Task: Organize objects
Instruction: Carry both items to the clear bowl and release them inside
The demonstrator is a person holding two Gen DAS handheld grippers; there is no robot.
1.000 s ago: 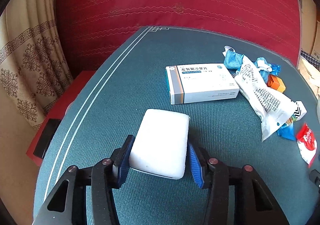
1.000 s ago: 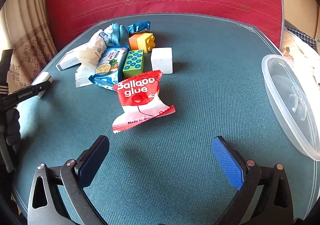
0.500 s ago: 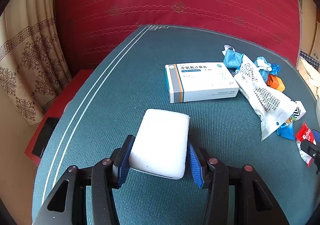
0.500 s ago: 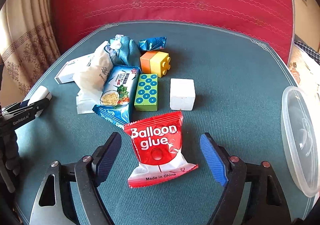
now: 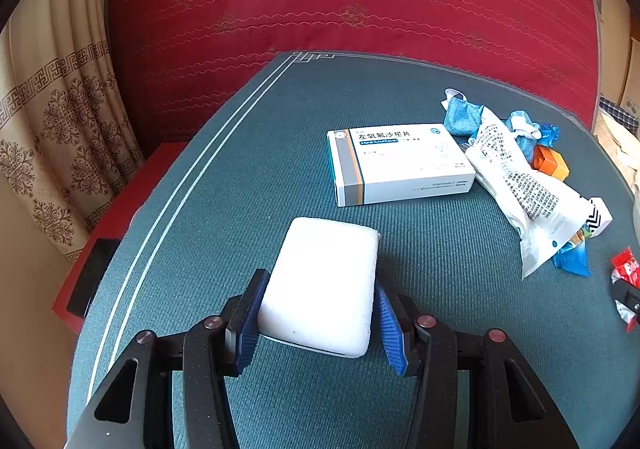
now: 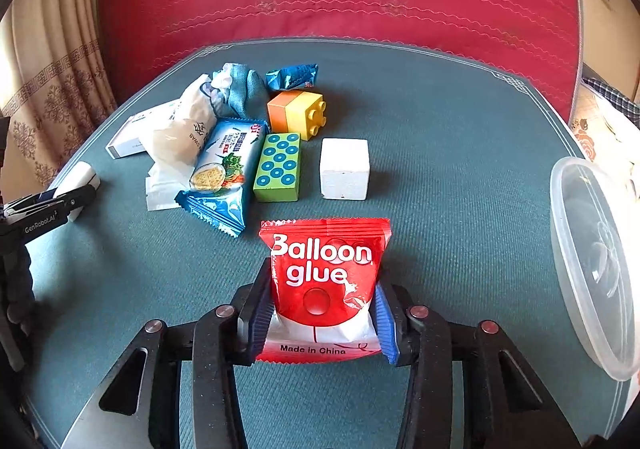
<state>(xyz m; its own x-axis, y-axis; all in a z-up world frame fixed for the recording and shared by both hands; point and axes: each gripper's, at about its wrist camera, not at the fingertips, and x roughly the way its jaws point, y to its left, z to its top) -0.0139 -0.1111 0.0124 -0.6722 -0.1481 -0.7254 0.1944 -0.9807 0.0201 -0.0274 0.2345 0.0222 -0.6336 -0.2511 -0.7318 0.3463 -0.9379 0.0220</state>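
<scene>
**Two grippers, each pinching one item on the green table**

One clear plastic container (image 6: 592,269) sits at the table's right edge; whether anything is in it cannot be told. One red "Balloon glue" packet (image 6: 325,281) lies on the green table (image 6: 440,153) between the right gripper (image 6: 320,323) pads, whose jaws are closing and already touch its sides. One white pad (image 5: 326,285) is pinched by the left gripper (image 5: 318,323), narrowly spread. Beyond the packet lie one white cube (image 6: 344,168), one green dotted block (image 6: 278,167), one orange-yellow brick (image 6: 296,114), one cracker pack (image 6: 222,175) and one medicine box (image 5: 398,163).
</scene>
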